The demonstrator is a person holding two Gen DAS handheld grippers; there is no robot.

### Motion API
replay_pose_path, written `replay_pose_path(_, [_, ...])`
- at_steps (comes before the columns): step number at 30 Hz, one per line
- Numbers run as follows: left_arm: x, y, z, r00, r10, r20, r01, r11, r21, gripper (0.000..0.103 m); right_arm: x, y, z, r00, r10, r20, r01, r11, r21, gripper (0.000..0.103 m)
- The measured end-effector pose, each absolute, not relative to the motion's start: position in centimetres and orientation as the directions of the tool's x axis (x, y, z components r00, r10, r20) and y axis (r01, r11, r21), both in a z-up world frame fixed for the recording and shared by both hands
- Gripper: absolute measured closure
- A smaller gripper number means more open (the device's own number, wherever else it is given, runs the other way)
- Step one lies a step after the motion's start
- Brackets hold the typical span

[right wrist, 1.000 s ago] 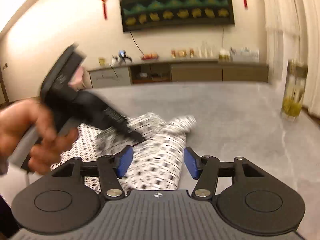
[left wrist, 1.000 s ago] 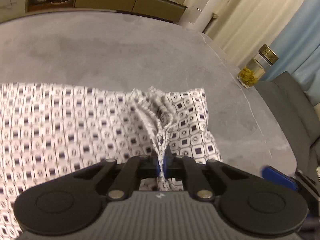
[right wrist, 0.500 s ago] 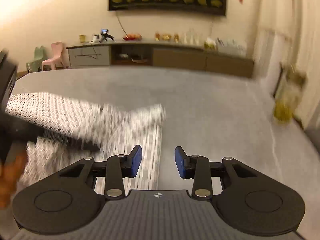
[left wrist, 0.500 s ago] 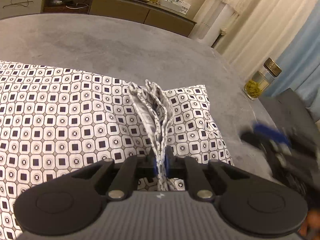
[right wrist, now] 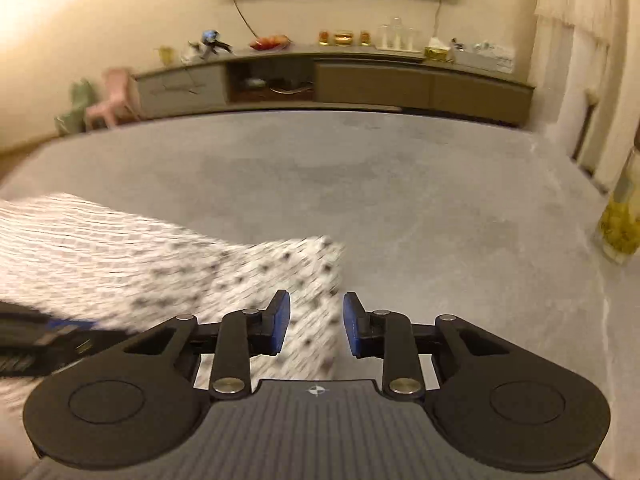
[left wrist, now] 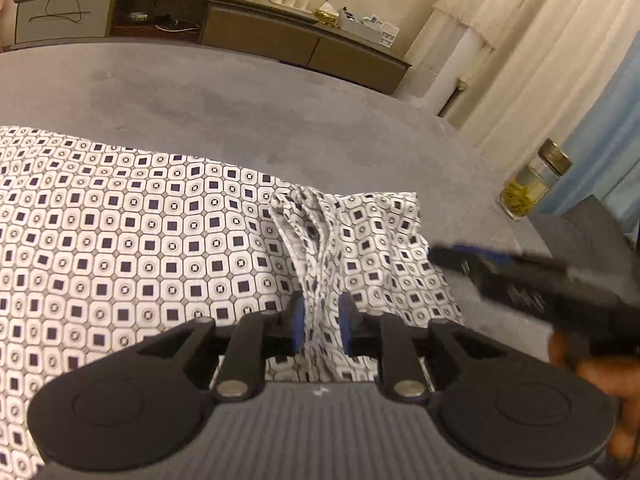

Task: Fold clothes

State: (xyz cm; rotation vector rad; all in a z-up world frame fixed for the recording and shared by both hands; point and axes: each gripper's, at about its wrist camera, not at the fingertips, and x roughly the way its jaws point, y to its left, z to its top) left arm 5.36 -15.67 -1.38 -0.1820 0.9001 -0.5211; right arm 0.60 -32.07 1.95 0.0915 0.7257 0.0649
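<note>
A white garment with a black square print (left wrist: pixel 140 240) lies spread on the grey table (left wrist: pixel 240 100). Its right end is gathered into a raised ridge (left wrist: pixel 316 240) that runs between the fingers of my left gripper (left wrist: pixel 322 320). Those jaws are opening and the ridge looks loose between the pads. My right gripper (right wrist: pixel 316 322) hovers over the garment's right corner (right wrist: pixel 304 264), blurred; its jaws are closing, with a gap still showing beside the cloth. In the left wrist view the right gripper (left wrist: pixel 460 254) comes in from the right, a hand (left wrist: pixel 604 376) behind it.
A glass jar with yellow contents (left wrist: pixel 528 184) stands at the table's right edge, near a grey seat (left wrist: pixel 580 232). A long sideboard (right wrist: pixel 360 80) with bottles and fruit runs along the back wall. Pale curtains hang at the right.
My left jaws have parted from a tight pinch and the ridge has widened. My right gripper swung right to the garment's corner, its jaws narrowing.
</note>
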Motion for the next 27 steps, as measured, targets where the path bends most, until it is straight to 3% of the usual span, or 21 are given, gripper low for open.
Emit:
replay_pose_path(5, [3.9,-15.0,-2.1,0.495,-0.440,-0.749,0.370,0.887,-0.277,0.084,-1.6,-31.1,0.9,0.668,0.158,-0.728,-0.110,0.987,0.114,0.069])
replay_pose_path(9, [4.3,-14.4,-1.2,0.506,-0.447,-0.738,0.347,0.889,-0.301,0.083,-2.4,-30.5,1.2,0.681,0.146,-0.717,-0.135,0.988,0.073,0.065])
replay_pose_path(12, [6.8,-15.1,-0.2,0.522,-0.446,-0.727,0.344,0.890,-0.299,0.059,-2.9,-31.0,2.6,0.752,0.125,-0.648,-0.113,0.992,0.060,0.063])
replay_pose_path(13, [8.1,-15.7,-0.3,0.521,-0.431,-0.737,0.338,0.897,-0.285,0.058,-2.7,-31.0,2.8,0.766,0.110,-0.633,-0.098,0.994,0.054,0.061])
replay_pose_path(16, [10.8,-17.4,-0.9,0.504,-0.408,-0.761,0.319,0.907,-0.275,0.061,-1.2,-31.0,2.7,0.774,0.065,-0.629,-0.035,0.998,0.060,0.061])
replay_pose_path(19, [10.9,-18.3,-1.4,0.490,-0.409,-0.770,0.341,0.903,-0.262,0.098,0.1,-31.2,2.0,0.765,0.074,-0.639,-0.020,0.996,0.091,0.061])
replay_pose_path(23, [8.4,-16.8,-1.1,0.555,-0.378,-0.741,0.302,0.921,-0.245,0.098,1.6,-31.8,0.3,0.717,0.087,-0.692,-0.006,0.993,0.118,0.062])
replay_pose_path(27, [8.4,-16.7,-1.6,0.565,-0.385,-0.730,0.306,0.919,-0.248,0.098,2.3,-31.9,1.5,0.768,0.077,-0.636,0.000,0.993,0.120,0.062])
